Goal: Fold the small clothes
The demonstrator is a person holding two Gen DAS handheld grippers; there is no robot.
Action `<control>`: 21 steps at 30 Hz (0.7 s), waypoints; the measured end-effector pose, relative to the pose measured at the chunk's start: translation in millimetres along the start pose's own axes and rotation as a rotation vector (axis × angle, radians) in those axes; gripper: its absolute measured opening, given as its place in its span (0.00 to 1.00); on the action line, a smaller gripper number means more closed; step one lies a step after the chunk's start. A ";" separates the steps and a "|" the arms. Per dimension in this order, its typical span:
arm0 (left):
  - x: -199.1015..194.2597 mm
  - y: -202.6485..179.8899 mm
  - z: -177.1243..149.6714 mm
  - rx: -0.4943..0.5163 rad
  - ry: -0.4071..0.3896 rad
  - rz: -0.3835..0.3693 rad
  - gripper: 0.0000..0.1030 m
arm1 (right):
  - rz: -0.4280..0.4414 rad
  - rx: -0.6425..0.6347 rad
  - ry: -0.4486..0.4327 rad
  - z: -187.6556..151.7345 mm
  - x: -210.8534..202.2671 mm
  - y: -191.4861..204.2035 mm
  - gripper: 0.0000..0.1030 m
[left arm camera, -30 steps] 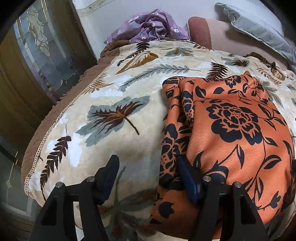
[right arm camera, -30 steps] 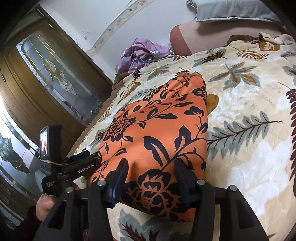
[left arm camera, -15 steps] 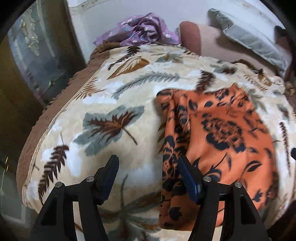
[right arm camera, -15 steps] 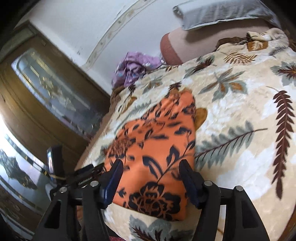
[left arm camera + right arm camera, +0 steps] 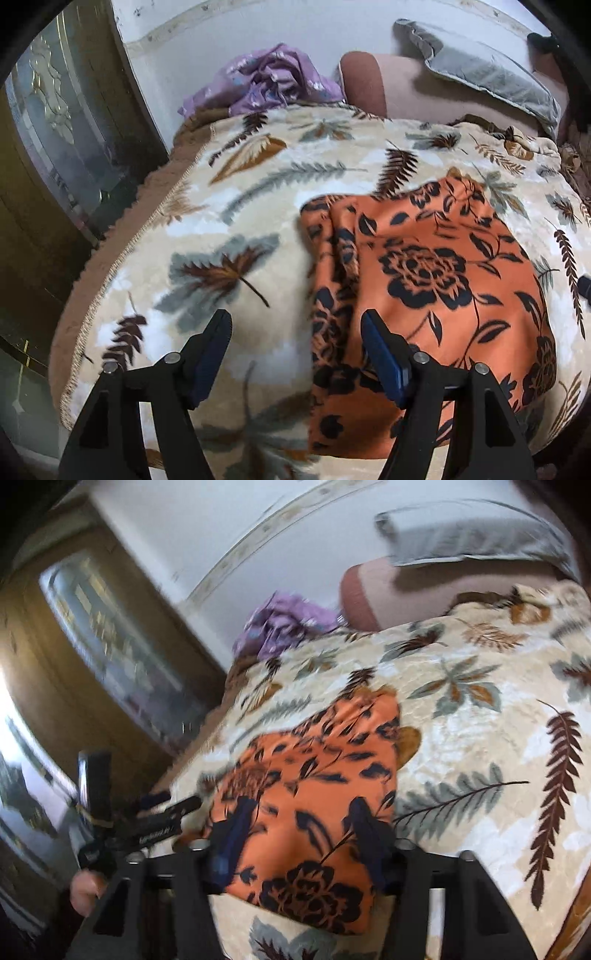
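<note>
Garment (image 5: 443,273) flat on blanket (image 5: 229,236), near its front edge.
Crumpled cloth (image 5: 273,81) behind at the wall; pillow (image 5: 480,70) back right.

The left claw (image 5: 295,332) hangs above the bed, jaws apart with nothing between them, having just been opening. An orange floral cloth (image 5: 436,280) lies folded on the leaf-print blanket (image 5: 207,229). A purple garment (image 5: 273,79) sits crumpled near the wall, beside a grey pillow (image 5: 480,70).
</note>
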State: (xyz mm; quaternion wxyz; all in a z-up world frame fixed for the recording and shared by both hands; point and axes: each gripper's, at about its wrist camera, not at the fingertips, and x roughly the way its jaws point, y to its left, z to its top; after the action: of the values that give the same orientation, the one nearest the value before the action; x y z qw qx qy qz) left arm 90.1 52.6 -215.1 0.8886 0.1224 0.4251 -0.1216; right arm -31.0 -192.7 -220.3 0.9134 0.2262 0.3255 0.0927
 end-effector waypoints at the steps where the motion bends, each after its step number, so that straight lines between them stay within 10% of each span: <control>1: 1.7 -1.3 -1.8 0.000 0.003 0.002 0.71 | 0.000 -0.011 0.012 -4.1 3.6 2.1 0.48; 21: 12.5 -6.3 -3.0 0.006 0.016 -0.001 0.71 | 0.016 0.063 0.123 -19.6 31.1 -15.8 0.48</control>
State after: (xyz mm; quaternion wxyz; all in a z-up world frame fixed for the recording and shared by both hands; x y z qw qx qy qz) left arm 93.5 46.2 -227.5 0.8847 0.1257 0.4319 -0.1223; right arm -19.1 -189.9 -258.4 0.8834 0.2514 0.3818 0.1034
